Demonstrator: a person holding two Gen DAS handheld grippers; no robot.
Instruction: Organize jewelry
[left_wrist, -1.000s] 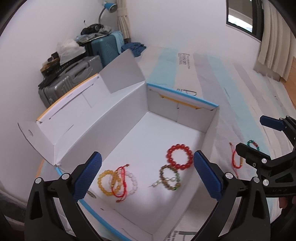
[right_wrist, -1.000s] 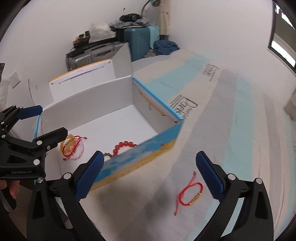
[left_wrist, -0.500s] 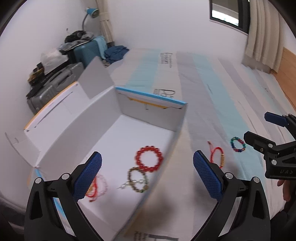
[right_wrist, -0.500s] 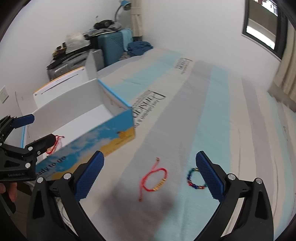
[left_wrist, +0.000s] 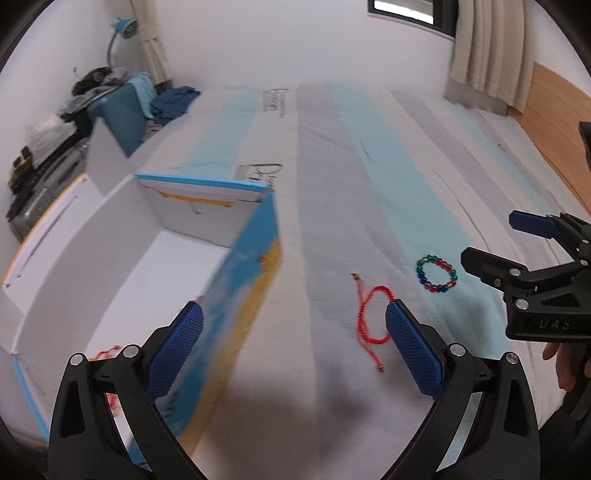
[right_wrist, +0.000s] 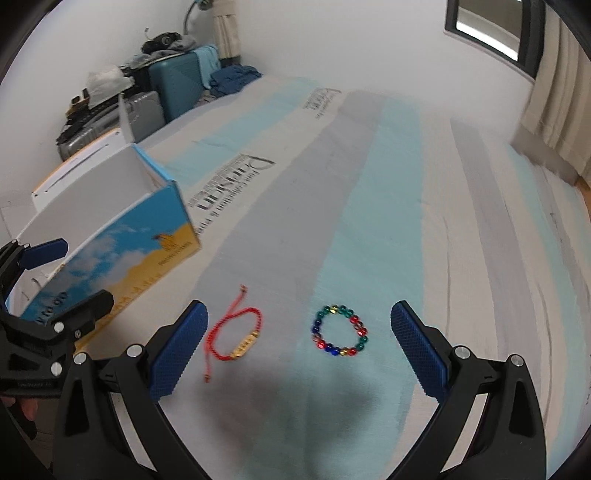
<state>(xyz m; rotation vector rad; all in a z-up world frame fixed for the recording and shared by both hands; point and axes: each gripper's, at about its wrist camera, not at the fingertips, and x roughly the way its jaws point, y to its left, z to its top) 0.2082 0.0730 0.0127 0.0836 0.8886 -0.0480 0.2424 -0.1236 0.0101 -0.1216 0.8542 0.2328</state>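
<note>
Blue-padded tools, left (left_wrist: 293, 350) and right (right_wrist: 299, 347), both apart, have swung from box (left_wrist: 236, 280) to bracelets (right_wrist: 341, 336).

White walls (right_wrist: 332, 44), a dark window (right_wrist: 491, 33) with cream curtains (left_wrist: 491, 48), suitcases (right_wrist: 173, 88) (stuff piled on top) in the corner
</note>
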